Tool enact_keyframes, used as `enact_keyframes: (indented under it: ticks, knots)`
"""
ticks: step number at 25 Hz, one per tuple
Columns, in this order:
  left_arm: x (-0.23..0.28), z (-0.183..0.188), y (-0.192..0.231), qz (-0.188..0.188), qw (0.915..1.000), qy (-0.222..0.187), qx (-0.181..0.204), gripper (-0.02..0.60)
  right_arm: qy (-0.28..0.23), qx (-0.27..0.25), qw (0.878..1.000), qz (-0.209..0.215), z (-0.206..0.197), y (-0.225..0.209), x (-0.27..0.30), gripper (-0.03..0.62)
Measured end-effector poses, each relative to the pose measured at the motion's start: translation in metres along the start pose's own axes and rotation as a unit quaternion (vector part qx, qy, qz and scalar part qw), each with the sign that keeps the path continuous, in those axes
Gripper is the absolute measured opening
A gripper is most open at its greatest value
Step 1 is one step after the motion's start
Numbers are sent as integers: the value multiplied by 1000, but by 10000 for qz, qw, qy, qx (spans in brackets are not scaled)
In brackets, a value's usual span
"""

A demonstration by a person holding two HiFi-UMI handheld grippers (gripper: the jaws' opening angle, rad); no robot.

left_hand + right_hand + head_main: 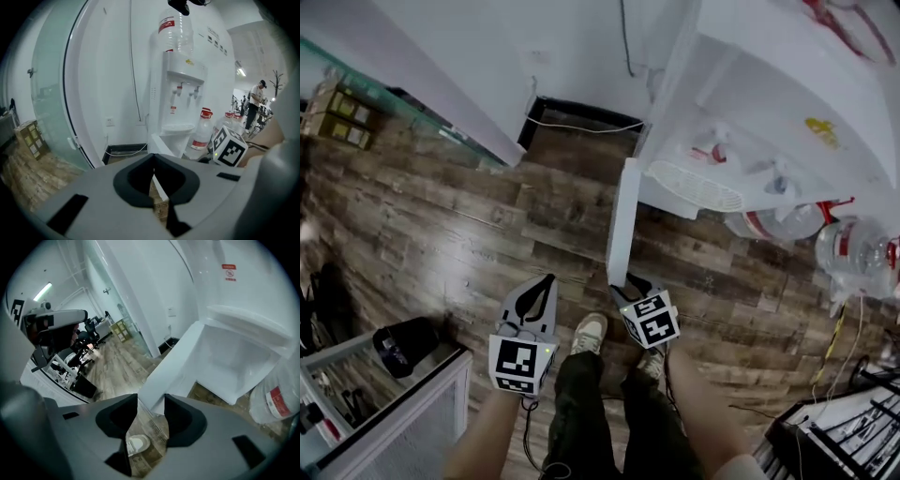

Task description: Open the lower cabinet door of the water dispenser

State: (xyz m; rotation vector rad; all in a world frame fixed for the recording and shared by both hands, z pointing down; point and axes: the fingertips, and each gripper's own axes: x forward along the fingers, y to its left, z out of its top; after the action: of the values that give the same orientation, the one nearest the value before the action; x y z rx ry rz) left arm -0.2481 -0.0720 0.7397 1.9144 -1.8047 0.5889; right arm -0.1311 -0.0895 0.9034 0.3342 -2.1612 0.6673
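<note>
Closest to us were our own forearms and the two grippers, held low over the wooden floor [441, 225] just ahead of our shoe [589, 330]. Our left gripper [546, 281] hung idle beside the door, its jaws pressed together on nothing, with only floor and the dispenser ahead of them in the left gripper view. Our right gripper [150, 401] had its jaws set on either side of the free edge of the door [173, 362], and the white panel filled the gap between them, so we judged it pinched rather than merely framed.

The door [623, 216] already stood swung well out from the dispenser [750, 94], edge-on to us, and the lower compartment [229, 366] lay bare and white behind it. Water bottles [778, 223] crowded the floor on the far side.

We reckoned the door a light, stiff panel, smooth and glossy (likely to slip under a loose pinch). The free edge, far from the hinge, seemed the best place to hold it, since little force would be needed there. We judged it should be led along its own arc without twisting, because a thin hinge could suffer from a sideways pull.
</note>
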Motion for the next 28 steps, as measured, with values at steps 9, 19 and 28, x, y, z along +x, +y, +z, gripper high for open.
enact_keyframes:
  ticks: [9,19,28]
  knots:
    - [-21,-16,48,346,9991,61,-245,6,14,45,9988,496,49,41,48,156]
    - [-40,14,63,197,9995,-21,-246,6,-177,467,9977,465,82,44,5,105]
    - [-45,102,33,-255,9992,-318,-2,6,-978,956,9904,-214,120,22,-119,6]
